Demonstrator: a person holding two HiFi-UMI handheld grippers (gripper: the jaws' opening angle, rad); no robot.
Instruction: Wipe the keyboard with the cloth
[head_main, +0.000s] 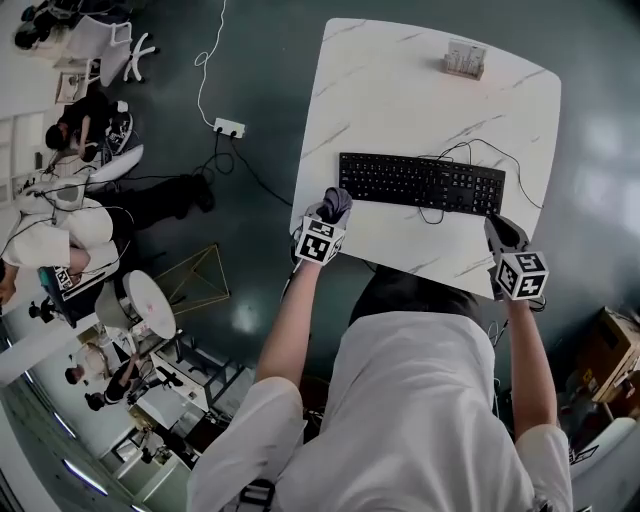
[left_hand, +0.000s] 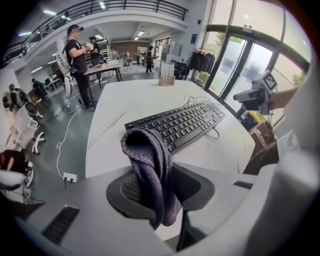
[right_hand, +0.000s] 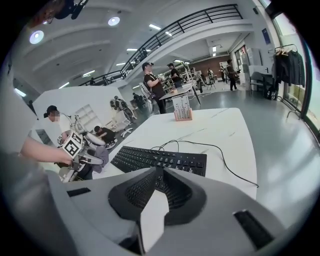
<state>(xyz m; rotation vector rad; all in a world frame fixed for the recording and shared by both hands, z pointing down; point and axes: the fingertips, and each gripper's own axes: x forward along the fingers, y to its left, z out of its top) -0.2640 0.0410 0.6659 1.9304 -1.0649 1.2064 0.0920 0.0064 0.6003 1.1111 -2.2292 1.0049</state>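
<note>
Cloth (left_hand: 148, 165) in left tool (left_hand: 160, 184) — keyboard (left_hand: 177, 122) ahead

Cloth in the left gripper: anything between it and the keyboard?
Nothing visible. Only bare table lies between the cloth and the left end of the keyboard; its cable loops toward the other end.

Head view from above, facing steeply down on white marble-patterned table (head_main: 400, 90), left and right gripper views low, close over its near edge, facing across it, all sharing flat black keyboard (head_main: 420, 183).
</note>
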